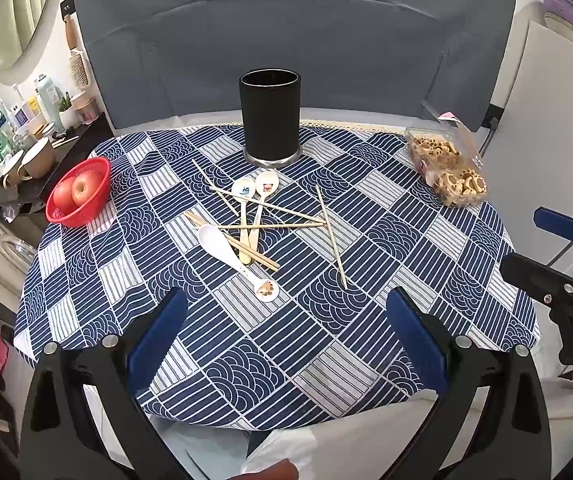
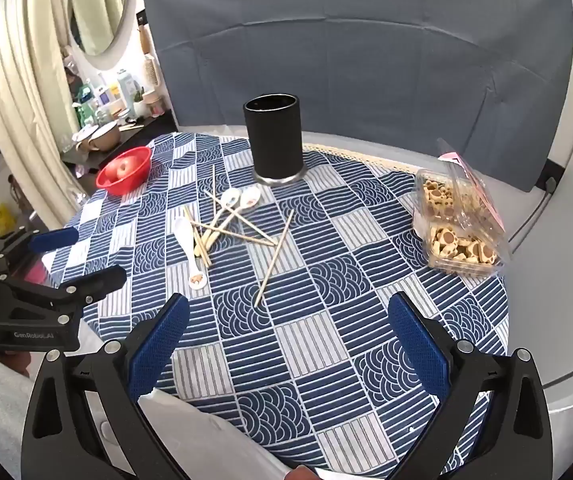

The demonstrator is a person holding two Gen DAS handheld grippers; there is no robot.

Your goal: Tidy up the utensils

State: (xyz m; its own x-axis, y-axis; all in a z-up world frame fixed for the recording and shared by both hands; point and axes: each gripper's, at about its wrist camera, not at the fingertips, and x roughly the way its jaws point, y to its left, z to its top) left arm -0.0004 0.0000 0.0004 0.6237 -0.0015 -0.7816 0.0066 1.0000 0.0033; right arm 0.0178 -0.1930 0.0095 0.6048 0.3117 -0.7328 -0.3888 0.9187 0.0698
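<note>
Left tongs (image 1: 286,332) apart, nothing between, above near table edge. Right tongs (image 2: 288,336) same: apart, empty, near edge. Table (image 1: 366,344) has blue patterned cloth. Black holder (image 1: 269,114) upright at far edge. Chopsticks (image 1: 270,225) and three spoons (image 1: 242,258) in crossed pile mid-table, just in front of holder. Red bowl (image 1: 80,192) with apple at left edge, cookie box (image 1: 446,170) at far right edge.

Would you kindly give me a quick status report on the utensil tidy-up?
Left gripper and right gripper open, empty, above the near table edge. Spoons and chopsticks lie tangled before the empty black holder. Nothing blocking.
</note>
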